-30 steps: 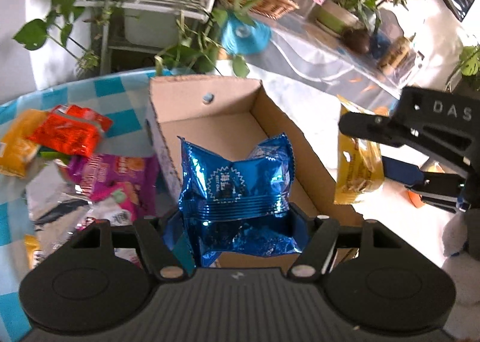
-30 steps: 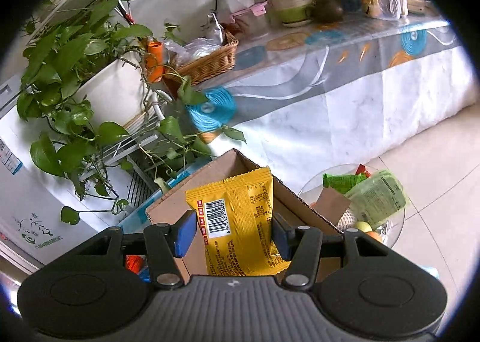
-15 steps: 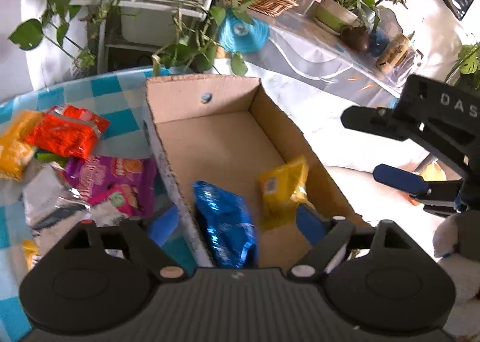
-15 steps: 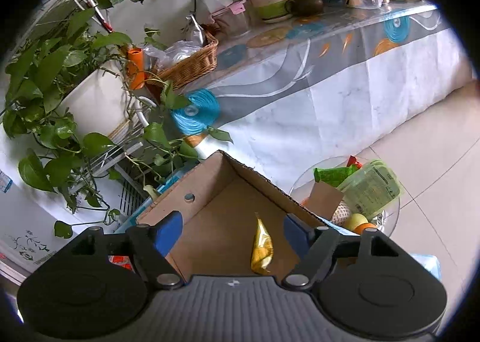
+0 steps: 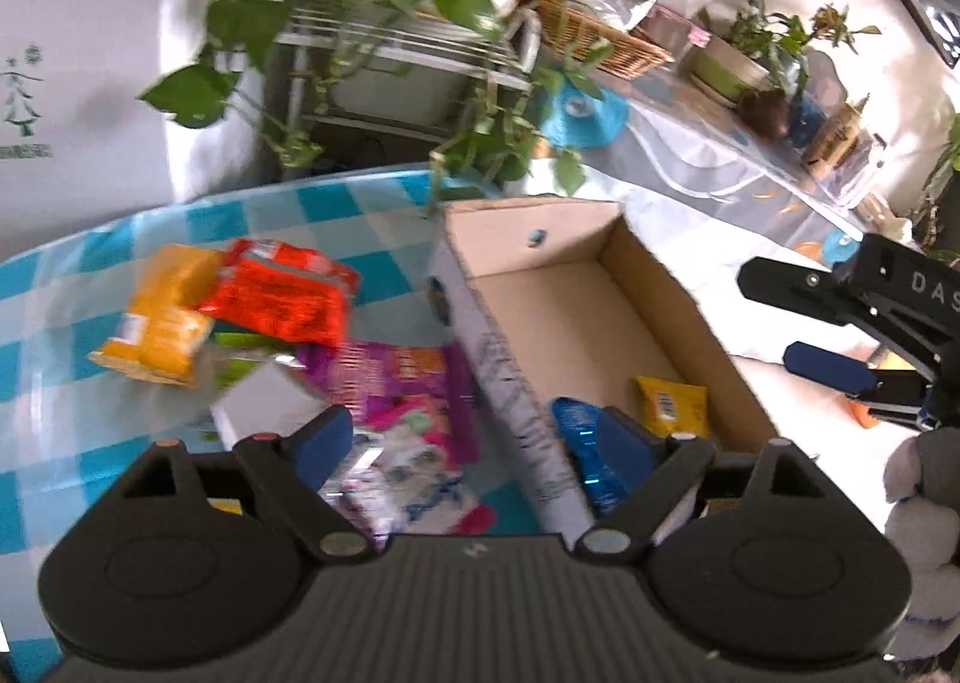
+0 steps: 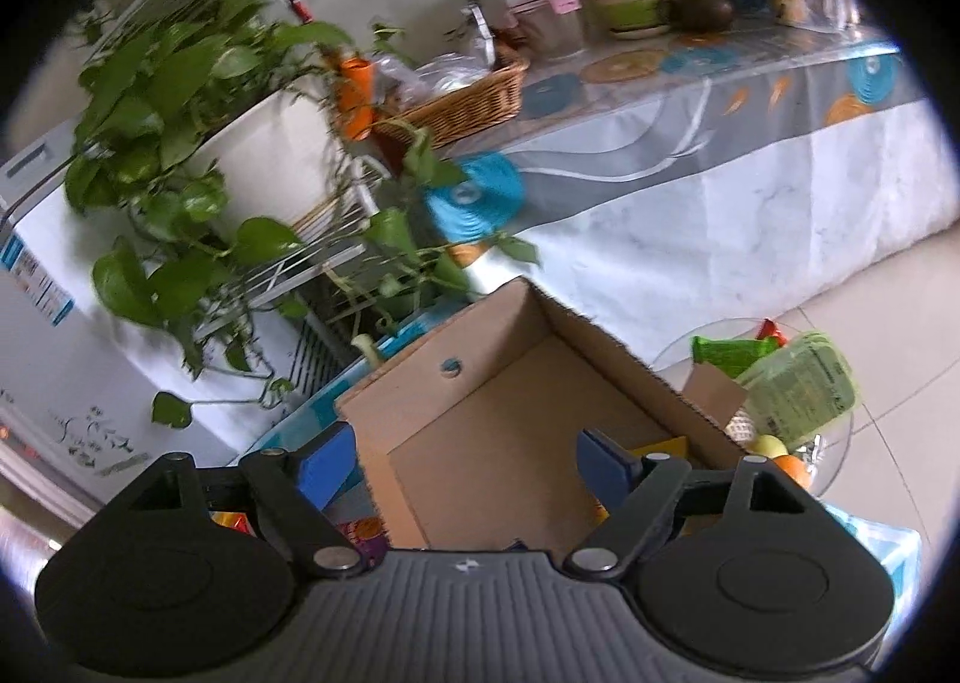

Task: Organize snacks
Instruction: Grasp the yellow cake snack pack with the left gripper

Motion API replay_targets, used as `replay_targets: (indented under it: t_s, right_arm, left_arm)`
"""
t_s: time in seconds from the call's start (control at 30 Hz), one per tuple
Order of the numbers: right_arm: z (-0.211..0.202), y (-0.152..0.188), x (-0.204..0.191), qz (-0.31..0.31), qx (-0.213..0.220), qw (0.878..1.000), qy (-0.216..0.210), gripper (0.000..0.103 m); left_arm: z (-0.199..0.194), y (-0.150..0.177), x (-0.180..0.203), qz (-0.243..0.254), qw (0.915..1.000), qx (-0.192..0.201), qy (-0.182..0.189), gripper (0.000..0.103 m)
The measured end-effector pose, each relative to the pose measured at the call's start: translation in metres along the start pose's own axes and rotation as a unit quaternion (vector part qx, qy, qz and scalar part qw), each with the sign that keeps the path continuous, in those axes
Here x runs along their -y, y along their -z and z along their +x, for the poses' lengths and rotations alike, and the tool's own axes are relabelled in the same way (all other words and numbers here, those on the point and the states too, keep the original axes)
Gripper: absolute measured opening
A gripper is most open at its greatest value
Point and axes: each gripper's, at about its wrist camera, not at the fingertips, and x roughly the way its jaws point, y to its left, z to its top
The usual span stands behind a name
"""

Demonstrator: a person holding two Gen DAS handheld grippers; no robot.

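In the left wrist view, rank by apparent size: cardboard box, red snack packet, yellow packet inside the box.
1. Cardboard box, clearly largest.
2. Red snack packet on the checked cloth.
3. Yellow packet in the box, smallest, though the gripper finger partly hides it.

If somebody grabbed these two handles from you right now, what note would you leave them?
Left gripper: open, holding nothing, above the box's near left wall.
Right gripper: open, holding nothing, over the box.
Done: blue pack and yellow pack lie in the cardboard box.
Left: the snacks on the checked table beside the box, such as the red pack, orange pack and purple pack, still need boxing.
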Motion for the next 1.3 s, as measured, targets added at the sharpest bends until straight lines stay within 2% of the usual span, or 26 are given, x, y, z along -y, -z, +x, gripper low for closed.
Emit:
replay_targets:
  t_s: [0.2,0.43,0.9,1.07,1.13,1.2,1.3]
  right_arm:
    - [0.009,0.006,-0.015,-0.012,-0.026,0.999,-0.040,0.086]
    - [0.019,0.015,-0.037,-0.040,-0.056,0.994,-0.081,0.086]
    - [0.041,0.036,-0.078,-0.100,-0.104,0.984,-0.100,0.086]
    - [0.049,0.045,-0.087,-0.119,-0.121,0.981,-0.095,0.086]
    - [0.053,0.049,-0.092,-0.132,-0.128,0.979,-0.090,0.086]
    - [0.058,0.053,-0.098,-0.148,-0.134,0.976,-0.083,0.086]
    - [0.067,0.057,-0.106,-0.168,-0.144,0.972,-0.082,0.086]
  left_arm:
    - [-0.013,0.009,-0.034,0.006,0.9997,-0.006,-0.023,0.089]
    - [-0.004,0.040,-0.066,0.000,0.9982,-0.040,-0.044,0.089]
    - [0.040,0.077,-0.074,0.008,0.9955,-0.074,-0.059,0.089]
    - [0.046,0.081,-0.066,0.036,0.9950,-0.056,-0.074,0.089]
    - [0.045,0.083,-0.067,0.039,0.9952,-0.046,-0.077,0.087]
    - [0.043,0.084,-0.068,0.042,0.9948,-0.041,-0.083,0.074]
    - [0.037,0.083,-0.075,0.039,0.9950,-0.039,-0.083,0.062]
